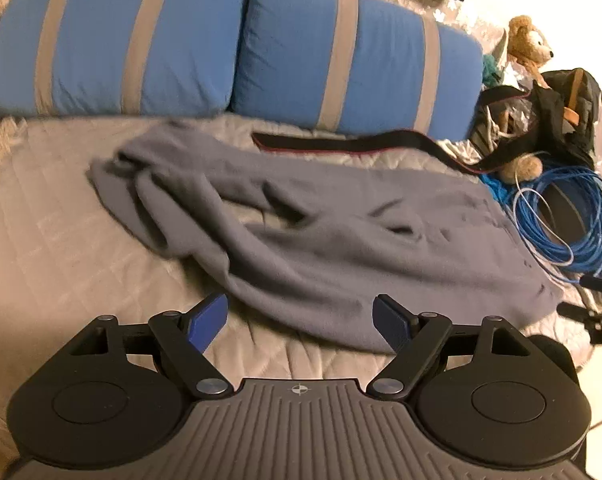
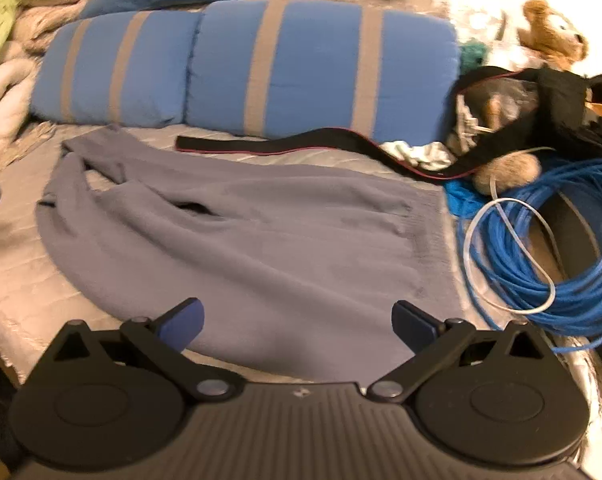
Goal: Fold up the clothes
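Bed with a pale quilted bedspread, stitched in squares, slightly shiny. Ahead of both grippers lies a grey garment, soft fleece-like knit, spread out but rumpled, with loose folds and a bunched end far-left of the left gripper. Looks like trousers or a long top; cannot tell which. Near hem sits just in front of the left gripper's fingertips, partly between them in view, not pinched. Left gripper's jaws stand wide apart, nothing held. Right gripper also spread wide and empty, garment's near edge just ahead of it.

Progress: no fold made yet, judging by the lie of the cloth; grasping the near edge and all folding remain.

Beyond the garment: blue pillows with tan stripes, plump; a flat black strap. Right of the gripper: coiled blue cable, glossy; plush bear, fuzzy.
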